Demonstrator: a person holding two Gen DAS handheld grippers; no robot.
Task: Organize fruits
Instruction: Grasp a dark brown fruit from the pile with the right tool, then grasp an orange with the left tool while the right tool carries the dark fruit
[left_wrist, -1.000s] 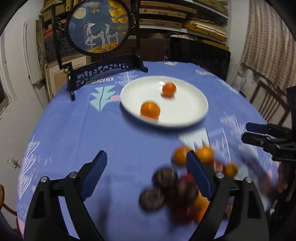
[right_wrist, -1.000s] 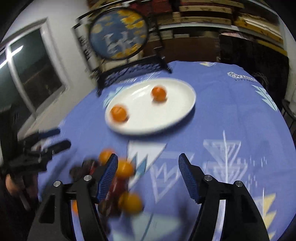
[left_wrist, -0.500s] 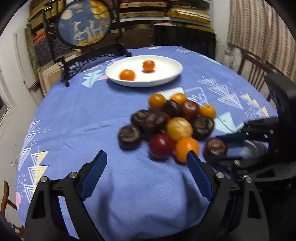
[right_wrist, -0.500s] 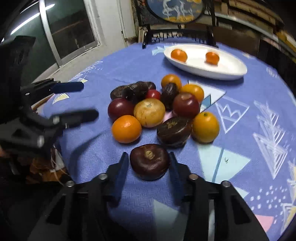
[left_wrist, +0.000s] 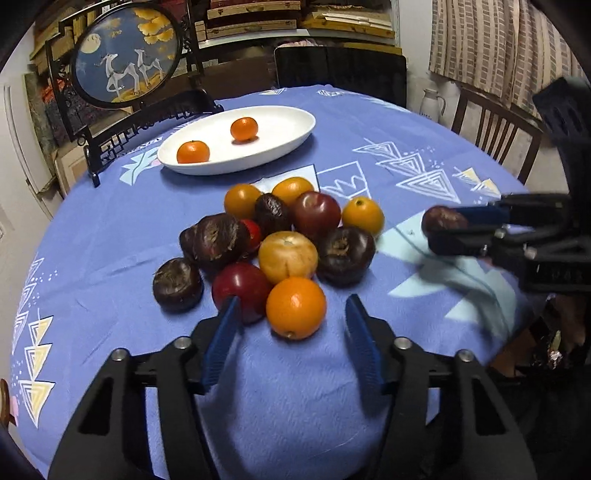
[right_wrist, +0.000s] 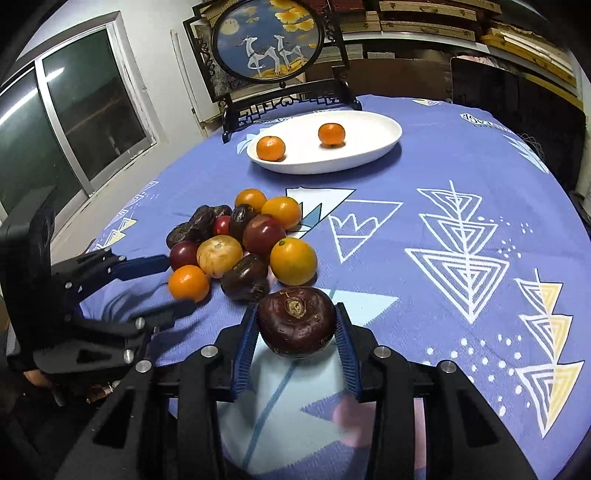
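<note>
The right gripper (right_wrist: 295, 332) clamps a dark brown fruit (right_wrist: 297, 322), while the left gripper (left_wrist: 291, 325), jaws just narrowing, straddles an orange (left_wrist: 296, 307) without pinching it.

Both wrist cameras look steeply down the table from close by, sharing the fruit pile (left_wrist: 284, 243) and white plate (right_wrist: 384, 142).

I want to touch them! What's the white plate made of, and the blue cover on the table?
White plate: probably glazed ceramic, since it looks smooth and evenly white; hard plastic is possible. Blue tablecloth: soft woven fabric, matte and slightly fuzzy, with printed triangle patterns.
</note>
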